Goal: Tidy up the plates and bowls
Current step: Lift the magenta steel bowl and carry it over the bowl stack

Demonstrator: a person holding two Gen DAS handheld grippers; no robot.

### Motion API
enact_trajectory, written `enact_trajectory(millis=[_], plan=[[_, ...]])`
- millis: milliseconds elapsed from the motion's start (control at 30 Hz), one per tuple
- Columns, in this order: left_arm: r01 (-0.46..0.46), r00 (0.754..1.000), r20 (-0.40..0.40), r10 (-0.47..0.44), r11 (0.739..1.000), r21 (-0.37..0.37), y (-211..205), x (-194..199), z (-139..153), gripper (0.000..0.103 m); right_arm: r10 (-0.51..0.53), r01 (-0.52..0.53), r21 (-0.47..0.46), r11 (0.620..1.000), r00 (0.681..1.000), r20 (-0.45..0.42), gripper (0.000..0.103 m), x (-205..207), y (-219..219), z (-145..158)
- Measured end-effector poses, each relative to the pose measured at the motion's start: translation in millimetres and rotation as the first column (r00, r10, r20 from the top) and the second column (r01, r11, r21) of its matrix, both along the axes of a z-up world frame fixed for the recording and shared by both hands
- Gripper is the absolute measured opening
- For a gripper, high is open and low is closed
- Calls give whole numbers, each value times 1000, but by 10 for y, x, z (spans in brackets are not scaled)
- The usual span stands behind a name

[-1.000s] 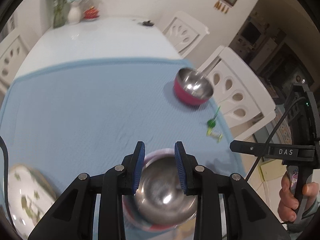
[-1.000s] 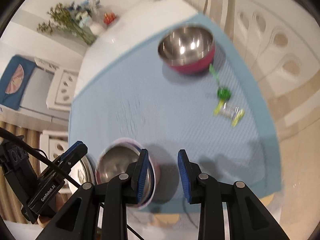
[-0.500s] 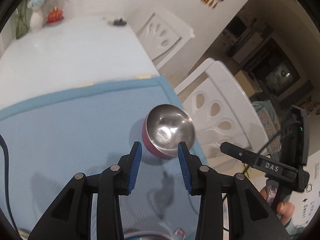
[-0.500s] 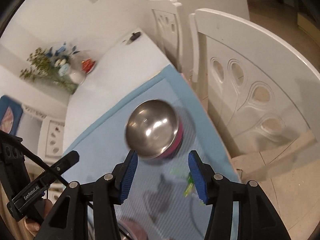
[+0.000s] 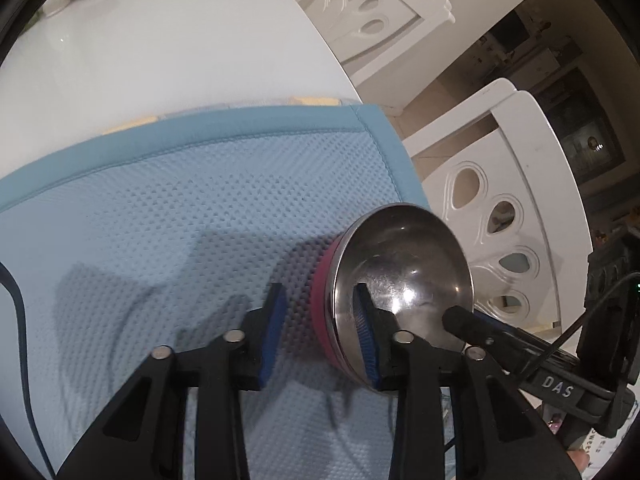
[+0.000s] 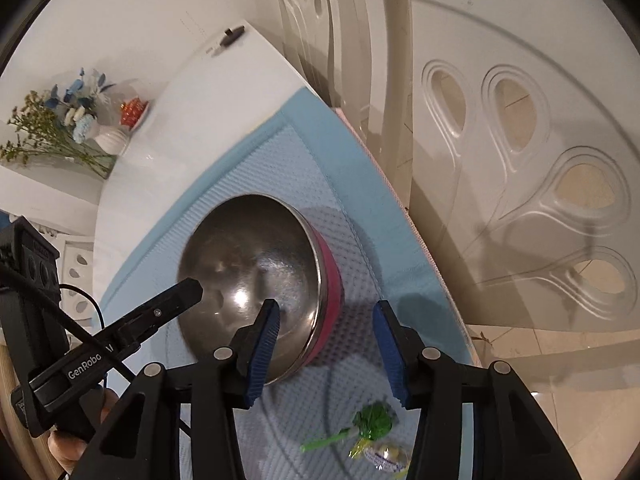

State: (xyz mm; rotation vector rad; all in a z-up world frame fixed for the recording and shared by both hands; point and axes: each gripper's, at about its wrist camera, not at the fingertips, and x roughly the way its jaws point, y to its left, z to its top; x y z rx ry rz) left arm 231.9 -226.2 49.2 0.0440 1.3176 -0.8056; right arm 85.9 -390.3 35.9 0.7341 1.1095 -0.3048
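Note:
A steel bowl with a pink outer wall (image 5: pixel 404 276) sits on the blue mat near its far right corner; it also shows in the right wrist view (image 6: pixel 256 276). My left gripper (image 5: pixel 320 336) is open, and its jaws straddle the bowl's left rim, the right finger inside the bowl. My right gripper (image 6: pixel 328 344) is open, and its jaws straddle the bowl's right rim, the left finger inside the bowl. The other gripper's finger shows over the bowl in each view.
The blue mat (image 5: pixel 180 208) covers the near part of a white table (image 5: pixel 160 40). White chairs (image 6: pixel 520 160) stand close along the right edge. Wrapped sweets and a green lollipop (image 6: pixel 372 428) lie on the mat. A vase with flowers (image 6: pixel 76 120) stands at the far end.
Both grippers moved forward from the near bowl to the far pink bowl and came down on it. Their jaws now straddle its opposite rims.

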Motion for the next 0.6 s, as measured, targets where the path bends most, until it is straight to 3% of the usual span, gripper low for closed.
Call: enact_trajectory(millis=[333, 600], plan=[[31, 999, -7, -31, 1000, 2, -45, -62, -87, 14, 32, -31, 25, 999, 999, -32, 25, 113, 44, -192], [39, 997, 59, -39, 999, 4, 0, -104, 34, 14, 51, -52, -16, 999, 998, -25, 25, 109, 147, -132]])
